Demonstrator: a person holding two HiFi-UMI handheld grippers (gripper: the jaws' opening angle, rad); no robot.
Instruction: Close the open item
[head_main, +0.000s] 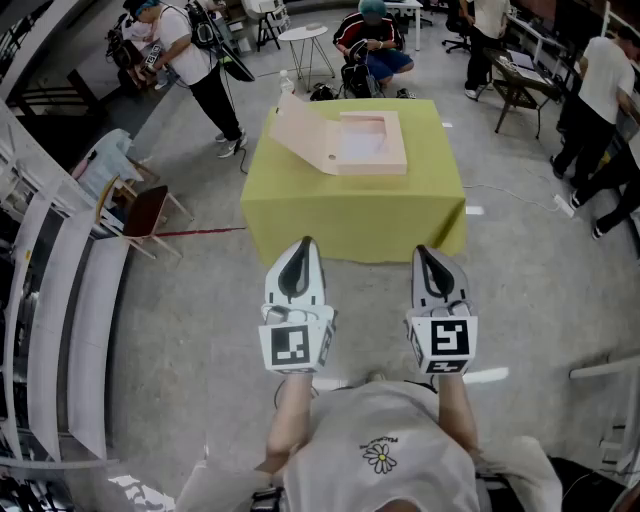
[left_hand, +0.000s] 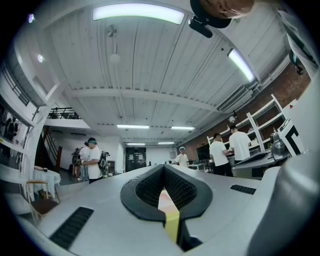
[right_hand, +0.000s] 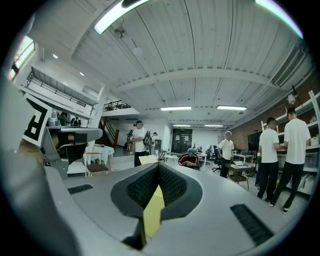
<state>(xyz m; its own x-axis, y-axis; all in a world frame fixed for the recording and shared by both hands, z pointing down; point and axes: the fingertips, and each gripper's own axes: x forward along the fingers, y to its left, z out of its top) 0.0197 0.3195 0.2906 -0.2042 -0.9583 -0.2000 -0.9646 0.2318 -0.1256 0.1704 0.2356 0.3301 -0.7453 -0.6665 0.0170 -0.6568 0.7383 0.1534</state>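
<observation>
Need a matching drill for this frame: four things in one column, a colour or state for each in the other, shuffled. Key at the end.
Things:
1. box
2. tablecloth
3. left gripper
4. chair

Colour or state:
A. dark red seat
B. jaws together, nothing held
C. lid raised, open
D. yellow-green

Pairs: 1-C, 2-D, 3-B, 4-A.

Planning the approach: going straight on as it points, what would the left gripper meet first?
Probably the front of the yellow tablecloth, below the open box; nothing nearer shows, though depth is unclear.
</observation>
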